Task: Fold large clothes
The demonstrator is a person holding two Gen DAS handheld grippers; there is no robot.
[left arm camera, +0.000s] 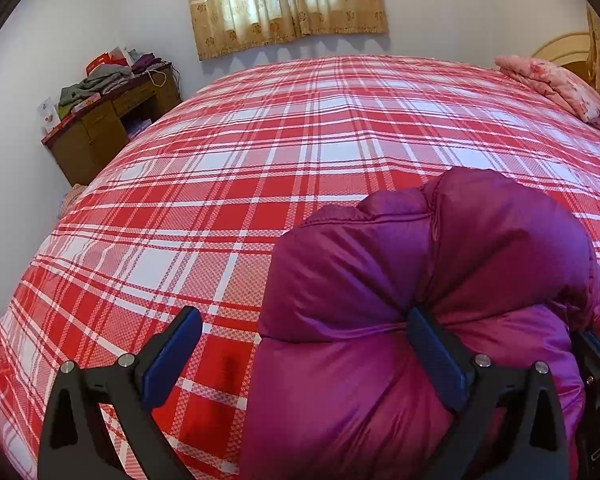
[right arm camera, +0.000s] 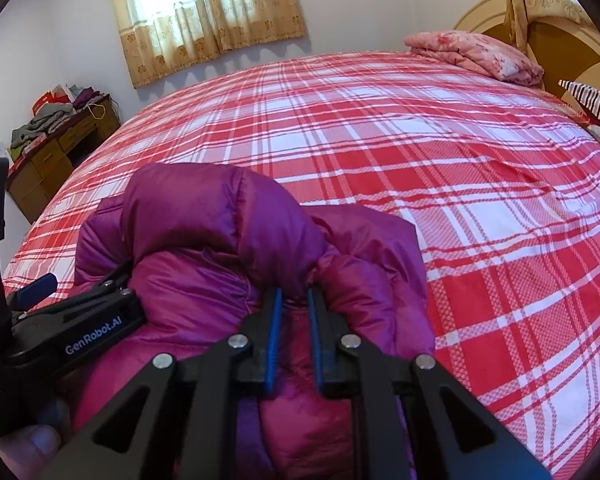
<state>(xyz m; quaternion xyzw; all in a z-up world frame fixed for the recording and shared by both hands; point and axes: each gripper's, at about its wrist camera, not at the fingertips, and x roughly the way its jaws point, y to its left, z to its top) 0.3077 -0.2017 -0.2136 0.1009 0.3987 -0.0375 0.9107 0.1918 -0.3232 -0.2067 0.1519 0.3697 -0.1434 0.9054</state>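
A puffy purple down jacket (left arm camera: 440, 280) lies bunched near the front edge of the bed (left arm camera: 260, 140), which is covered in red and white plaid. My left gripper (left arm camera: 303, 316) is open wide. Its left finger hangs free over the sheet, and its right finger (left arm camera: 436, 356) presses into a fold of the jacket. In the right wrist view the jacket (right arm camera: 228, 240) is heaped up in front of my right gripper (right arm camera: 295, 291), whose blue pads are nearly together and pinch a fold of purple fabric at their tips. The left gripper (right arm camera: 84, 280) shows at the left, beside the jacket.
A folded pink quilt (right arm camera: 476, 54) lies at the head of the bed by the wooden headboard (right arm camera: 496, 20). A striped pillow (right arm camera: 596, 104) sits at the right edge. A wooden desk (left arm camera: 108, 128) piled with clothes stands at the far left. A thumb (right arm camera: 36, 444) shows bottom left.
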